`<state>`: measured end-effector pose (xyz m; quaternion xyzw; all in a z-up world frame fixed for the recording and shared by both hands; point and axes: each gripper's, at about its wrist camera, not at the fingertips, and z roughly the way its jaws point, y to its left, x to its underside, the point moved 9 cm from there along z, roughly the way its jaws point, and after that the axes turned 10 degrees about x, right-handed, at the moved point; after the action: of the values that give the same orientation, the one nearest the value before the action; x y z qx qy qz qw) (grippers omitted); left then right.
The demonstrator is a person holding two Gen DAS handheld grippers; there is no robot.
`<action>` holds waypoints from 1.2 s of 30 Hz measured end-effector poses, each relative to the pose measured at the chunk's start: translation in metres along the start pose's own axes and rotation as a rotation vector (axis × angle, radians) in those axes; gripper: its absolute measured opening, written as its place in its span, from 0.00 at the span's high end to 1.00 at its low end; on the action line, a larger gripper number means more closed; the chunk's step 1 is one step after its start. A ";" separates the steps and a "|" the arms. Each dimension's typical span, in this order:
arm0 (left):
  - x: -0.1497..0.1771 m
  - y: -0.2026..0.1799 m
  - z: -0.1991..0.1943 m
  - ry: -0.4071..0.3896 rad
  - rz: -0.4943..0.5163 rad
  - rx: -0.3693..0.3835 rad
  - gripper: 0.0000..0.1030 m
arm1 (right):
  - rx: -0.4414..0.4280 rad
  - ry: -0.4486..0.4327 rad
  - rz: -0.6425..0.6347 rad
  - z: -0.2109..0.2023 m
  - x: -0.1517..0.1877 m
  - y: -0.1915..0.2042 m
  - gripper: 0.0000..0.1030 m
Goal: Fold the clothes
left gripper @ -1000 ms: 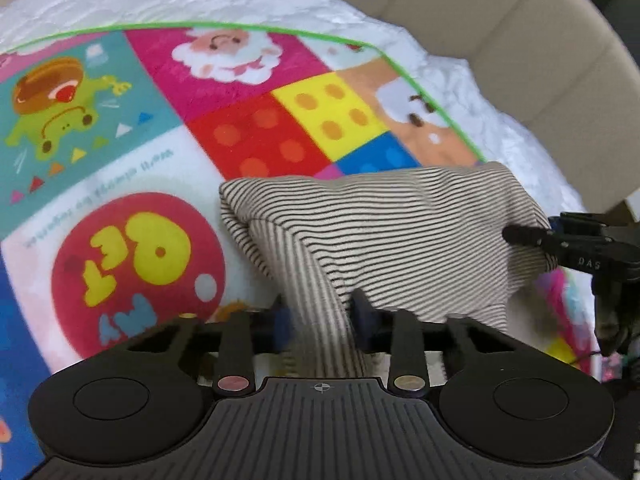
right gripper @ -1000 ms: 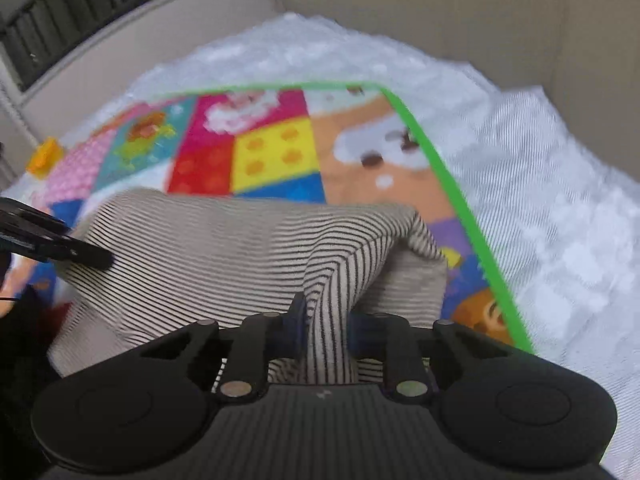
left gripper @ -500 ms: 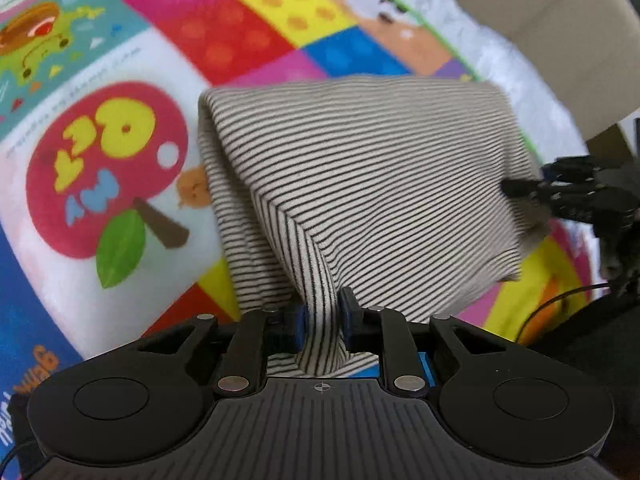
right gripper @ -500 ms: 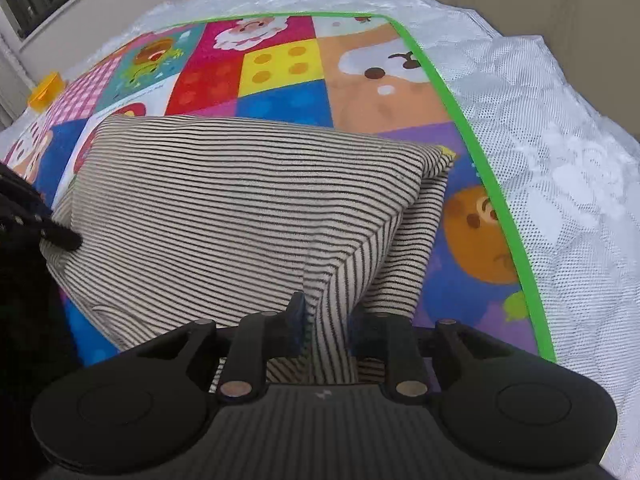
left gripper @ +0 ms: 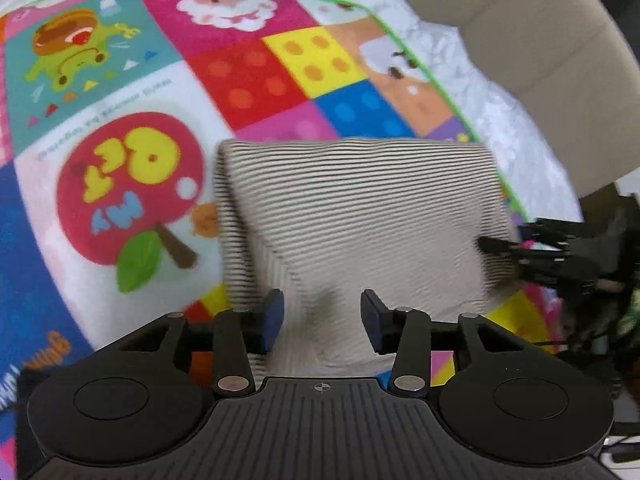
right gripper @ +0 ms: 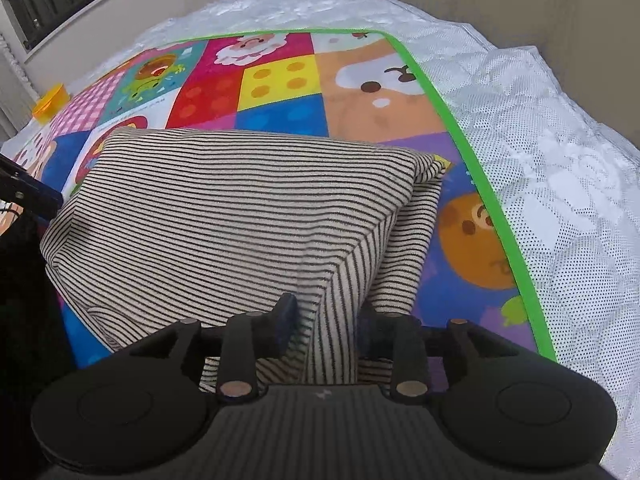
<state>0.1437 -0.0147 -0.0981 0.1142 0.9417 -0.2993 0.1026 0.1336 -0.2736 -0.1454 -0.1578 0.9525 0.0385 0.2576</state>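
Both tools' jaws are opening around the folded striped garment (left gripper: 360,216) on the mat (left gripper: 132,184)

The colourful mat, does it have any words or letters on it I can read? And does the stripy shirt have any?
Red apple on the play mat: big yellow and blue letters, upside down to the camera and blurred, not readable for sure.
White panel above the apple: one line of small print, too blurred to read.
Mat's lower left edge: orange letters, cut off and blurred.
Striped garment: no writing.
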 end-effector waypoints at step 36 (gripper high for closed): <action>0.004 0.031 0.063 -0.087 -0.413 0.219 0.35 | 0.034 -0.162 0.165 0.034 -0.104 -0.022 0.39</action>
<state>0.1566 -0.0260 -0.1662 -0.0832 0.9017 -0.4190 0.0665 0.2421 -0.2598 -0.1218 -0.0709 0.9388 0.0562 0.3323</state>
